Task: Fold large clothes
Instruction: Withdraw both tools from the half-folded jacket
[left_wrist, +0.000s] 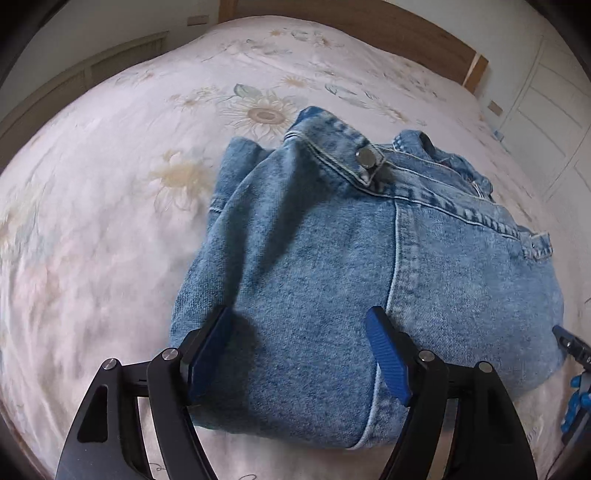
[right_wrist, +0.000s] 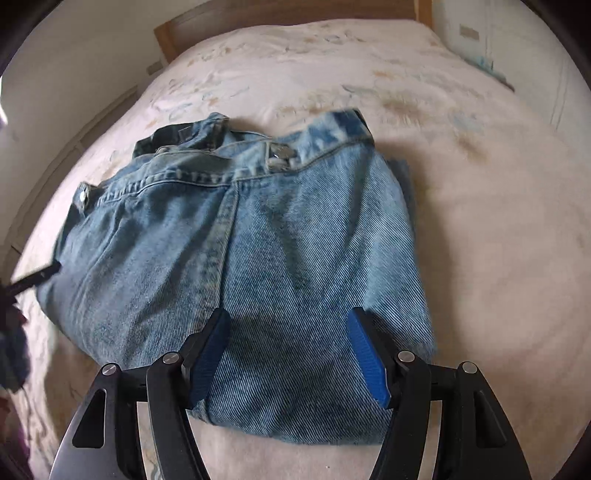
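A blue denim garment (left_wrist: 351, 266) lies folded into a compact bundle on the bed, waistband and metal button (left_wrist: 365, 155) at the far side. It also shows in the right wrist view (right_wrist: 229, 258). My left gripper (left_wrist: 301, 317) is open, its blue pads just above the bundle's near left part, holding nothing. My right gripper (right_wrist: 286, 321) is open above the bundle's near right part, empty. The right gripper's tip shows at the right edge of the left wrist view (left_wrist: 570, 341); the left gripper's tip shows at the left edge of the right wrist view (right_wrist: 35, 278).
The bed has a pale pink floral cover (left_wrist: 110, 206) and a wooden headboard (left_wrist: 388, 33) at the far end. White cupboard doors (left_wrist: 554, 122) stand to the right, a wall with low panelling (left_wrist: 74, 74) to the left.
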